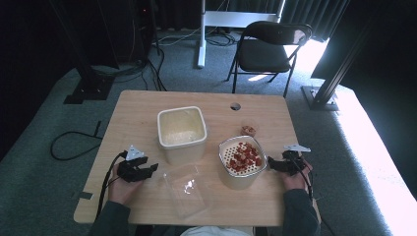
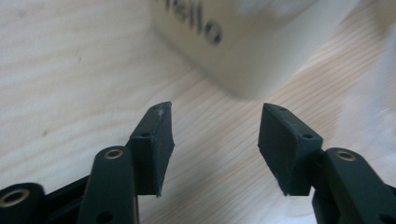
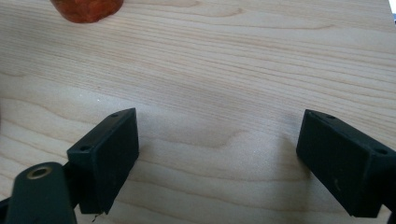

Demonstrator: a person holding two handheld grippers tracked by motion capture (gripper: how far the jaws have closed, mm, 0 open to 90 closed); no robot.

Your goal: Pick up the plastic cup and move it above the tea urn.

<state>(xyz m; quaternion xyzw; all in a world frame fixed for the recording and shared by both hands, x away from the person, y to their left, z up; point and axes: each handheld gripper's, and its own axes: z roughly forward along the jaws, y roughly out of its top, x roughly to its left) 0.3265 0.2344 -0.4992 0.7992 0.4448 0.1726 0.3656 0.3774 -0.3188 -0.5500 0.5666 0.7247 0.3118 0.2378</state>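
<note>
Centre-left: a square tub [image 1: 181, 132] stands on the surface [image 1: 133, 118].
Before the tub: a clear lid [image 1: 187, 189] lies flat, near the front edge.
Right of the tub: a strainer bowl [image 1: 242, 167] with food pieces [image 1: 244, 155] in it.
Behind the bowl: a loose small piece [image 1: 248, 130] on the surface.
Left edge: left gripper [image 1: 142, 170], beside the lid.
Right edge: right gripper [image 1: 275, 164], just beside the bowl.
Beyond the surface: a folding chair [image 1: 268, 49] on the floor.

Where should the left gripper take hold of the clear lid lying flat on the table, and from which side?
Grip the clear lid by its near-left edge, coming in low from the left, where the left gripper, jaws apart and empty, is closest. It lies flat, so probably only the thin rim offers a hold.
</note>
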